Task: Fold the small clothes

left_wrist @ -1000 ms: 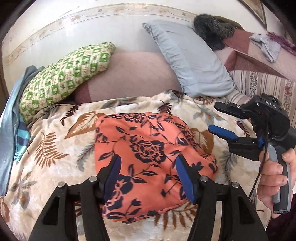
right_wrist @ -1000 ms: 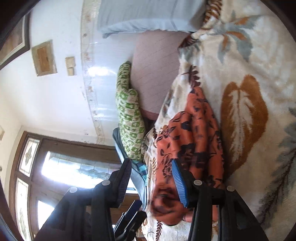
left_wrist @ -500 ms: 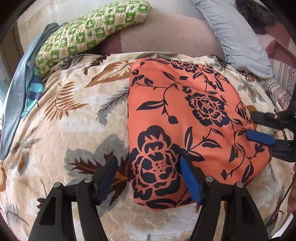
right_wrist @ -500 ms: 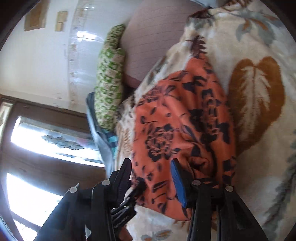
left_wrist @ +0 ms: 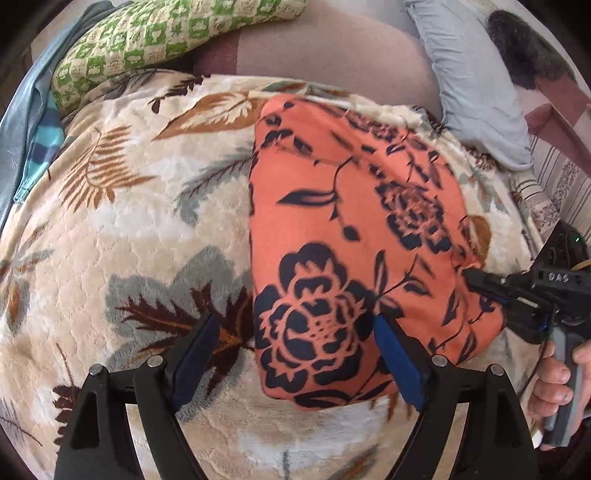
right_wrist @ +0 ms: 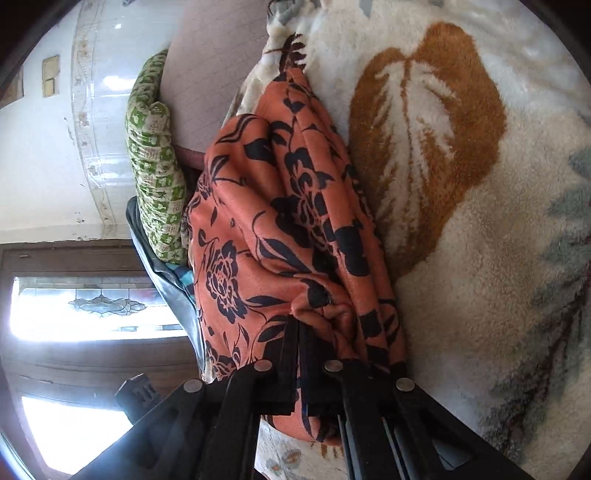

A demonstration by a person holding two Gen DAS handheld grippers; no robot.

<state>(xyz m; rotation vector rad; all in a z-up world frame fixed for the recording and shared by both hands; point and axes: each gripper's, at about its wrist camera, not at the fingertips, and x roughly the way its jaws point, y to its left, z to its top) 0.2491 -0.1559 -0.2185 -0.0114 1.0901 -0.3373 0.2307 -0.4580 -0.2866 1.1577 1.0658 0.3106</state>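
The left gripper hovers low over the bed w/ its jaws wide apart, holding nothing. Its left finger is above the leaf-print blanket and its right finger is above the near left corner of the orange floral garment, so the garment's left edge runs between the two pads. Whether the pads touch the cloth, the view does not tell.

The garment lies on the blanket about in the middle of the bed, already folded into a long, rather narrow shape w/ a straight left edge. Behind it are a green checked pillow at the far left and a grey pillow at the far right.

On the right side, the right gripper is closed on the right edge of the garment; in its own view the jaws are pressed together w/ a bunch of orange cloth between them, and several layers are stacked there. The left view shows the same gripper at the cloth's right edge, approx. level w/ the blanket.

Step in hand, as a judgement: another fold is being prepared, w/ one side gripped and the other not yet. The next move probably calls for the left gripper to close on the near left corner, then both to lift together and carry the cloth over itself. The risk is that layers slip apart if only the top one is caught.
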